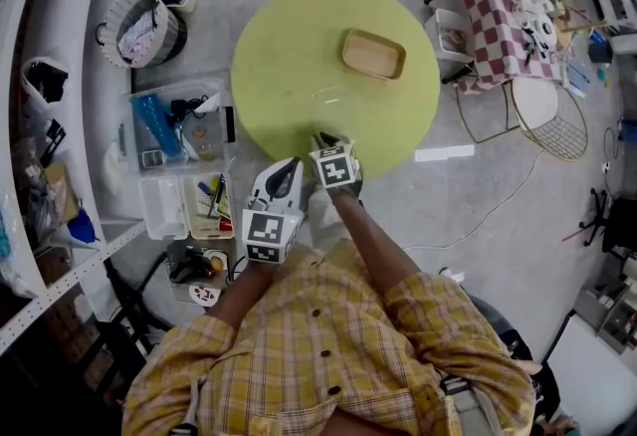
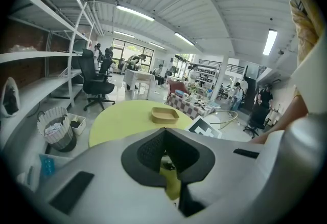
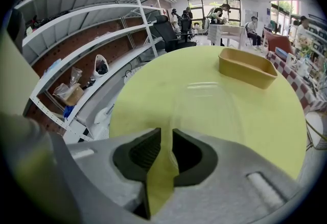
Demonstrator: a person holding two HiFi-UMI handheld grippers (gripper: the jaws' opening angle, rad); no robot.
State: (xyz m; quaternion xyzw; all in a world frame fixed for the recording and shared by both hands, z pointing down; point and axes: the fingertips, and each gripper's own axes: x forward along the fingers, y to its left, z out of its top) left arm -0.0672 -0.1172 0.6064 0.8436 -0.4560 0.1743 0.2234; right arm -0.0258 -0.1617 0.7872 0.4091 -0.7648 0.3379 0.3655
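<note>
The left claw is held low, just behind and to the left of the right claw. Its 2 jaws meet at the tips. The right claw reaches further ahead, tilted down. Its 2 jaws stand a narrow slit apart (the pads run almost parallel). Each claw's marker cube faces up at its rear: the left cube and the right cube. Behind the claws, the 2 bare forearms run back: the left forearm is bent close in, and the right forearm is stretched longer. Both end in rolled plaid sleeves.
</note>
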